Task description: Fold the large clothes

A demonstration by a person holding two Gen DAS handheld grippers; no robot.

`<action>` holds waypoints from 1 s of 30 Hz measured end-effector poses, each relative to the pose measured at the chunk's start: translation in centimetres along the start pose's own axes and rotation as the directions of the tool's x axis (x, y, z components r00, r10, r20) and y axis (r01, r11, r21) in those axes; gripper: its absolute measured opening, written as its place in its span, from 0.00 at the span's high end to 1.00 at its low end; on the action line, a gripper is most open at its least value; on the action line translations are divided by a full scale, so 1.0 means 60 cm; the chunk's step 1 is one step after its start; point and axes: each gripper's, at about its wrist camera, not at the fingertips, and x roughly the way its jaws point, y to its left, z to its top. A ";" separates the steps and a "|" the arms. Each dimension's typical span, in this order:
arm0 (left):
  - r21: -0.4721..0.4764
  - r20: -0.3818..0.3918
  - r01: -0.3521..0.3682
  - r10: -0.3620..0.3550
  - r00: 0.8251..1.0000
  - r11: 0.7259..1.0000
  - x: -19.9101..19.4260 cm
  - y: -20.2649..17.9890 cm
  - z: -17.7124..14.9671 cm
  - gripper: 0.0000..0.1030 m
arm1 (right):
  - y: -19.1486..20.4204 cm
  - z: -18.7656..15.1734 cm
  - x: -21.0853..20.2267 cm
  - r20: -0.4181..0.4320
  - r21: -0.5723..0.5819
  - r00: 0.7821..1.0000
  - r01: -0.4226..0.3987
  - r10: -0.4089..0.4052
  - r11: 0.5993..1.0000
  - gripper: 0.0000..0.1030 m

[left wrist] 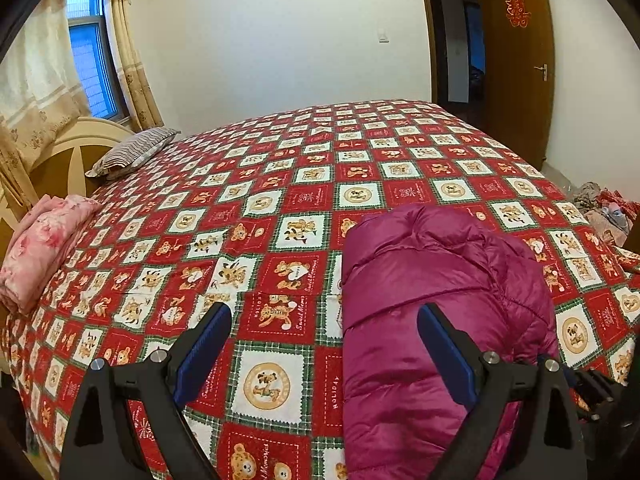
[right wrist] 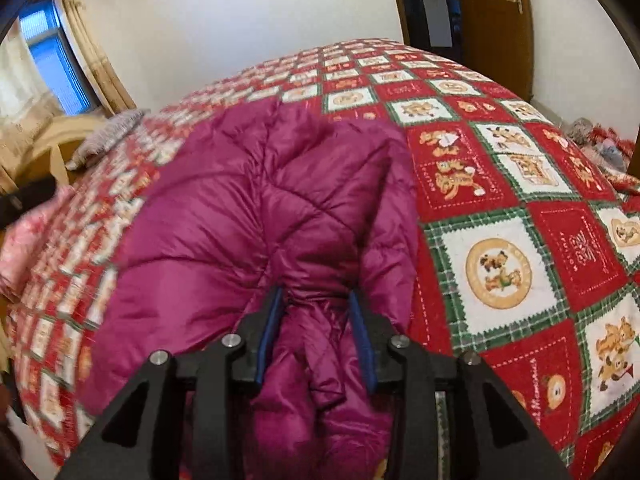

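The left hand-held gripper (left wrist: pixel 324 344) is hovering w/ its fingers wide apart and nothing between them, over the red bear-print bedspread (left wrist: pixel 280 184); the folded magenta puffer jacket (left wrist: pixel 432 300) is lying just to its right, partly behind the right finger. The right hand-held gripper (right wrist: pixel 316 336) is sitting w/ fingers close together around a bunched fold of that jacket (right wrist: pixel 280 208), pads touching the fabric on both sides, the rest of the jacket spreading out ahead and to the left of it. A folded pink garment (left wrist: pixel 40 248) is lying far left of the left gripper near the bed's headboard (left wrist: pixel 76 152), a striped pillow (left wrist: pixel 132 152) beyond it.
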 end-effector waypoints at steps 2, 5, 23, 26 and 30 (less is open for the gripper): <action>-0.004 -0.005 0.004 -0.004 1.000 1.000 0.002 -0.001 -0.001 0.08 | -0.005 0.005 -0.015 0.020 0.017 1.000 -0.006 0.006 1.000 0.56; 0.003 -0.009 0.002 -0.002 1.000 1.000 0.007 -0.004 0.000 0.08 | -0.013 0.015 -0.035 0.044 0.024 0.999 0.001 -0.002 1.000 0.41; 0.006 -0.034 -0.021 0.021 0.999 1.000 0.049 -0.003 0.018 0.08 | -0.043 0.073 -0.033 0.072 0.023 0.997 -0.019 0.018 1.000 0.17; 0.007 -0.043 -0.016 0.016 0.999 1.000 0.065 -0.003 0.017 0.08 | -0.049 0.079 -0.019 0.062 0.015 0.998 -0.018 0.017 1.000 0.17; -0.019 -0.081 0.078 -0.080 0.994 0.997 0.108 0.004 0.015 0.08 | -0.061 0.083 0.005 0.028 0.029 0.999 -0.019 0.018 0.999 0.17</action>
